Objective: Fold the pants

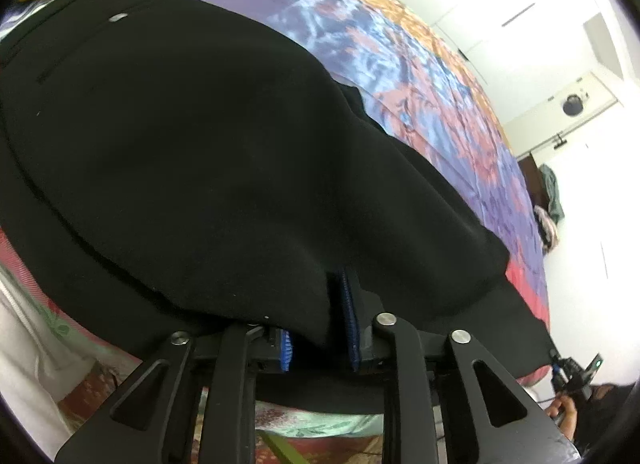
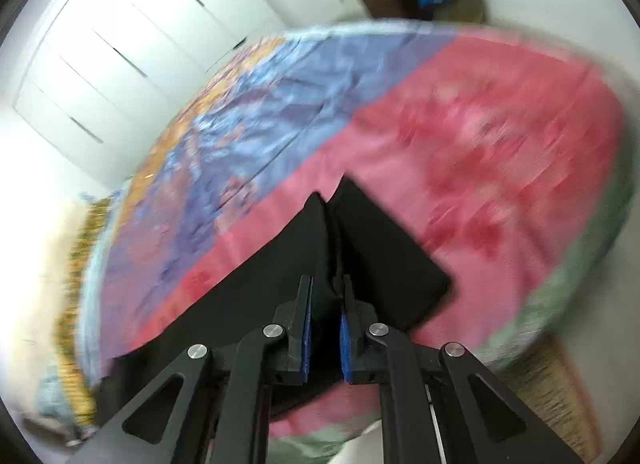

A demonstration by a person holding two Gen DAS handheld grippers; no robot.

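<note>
1. Gripping black pants point(image 1: 180, 151) at two points over a patterned bed point(image 1: 420, 75), I have both tongs closed on cloth: the left tongs point(image 1: 320, 328) pinch a thick fold of fabric near the upper part of the garment, and the right tongs point(image 2: 326, 328) clamp a ridge of cloth at the leg end.

2. Pants lie spread along the bed, mostly on its pink and purple bedspread point(image 2: 480, 151), the leg ends point(image 2: 380, 248) forming two dark points ahead of my right tongs.

3. Doing this step well, I judge, means carrying both ends at the same height and pace, keeping the cloth taut between them so the fold line falls straight, and laying edge upon edge before letting go.

4. Left wrist view alone shows the pocket slit point(image 1: 80, 63), a small metal stud point(image 1: 119, 17) and the bulk of the garment; it also catches my other hand's rig point(image 1: 576, 376) at the far right.

5. Right wrist view alone shows the leg ends and the free bed beyond them; it is blurred by motion, so finer cloth detail there I cannot tell.
</note>
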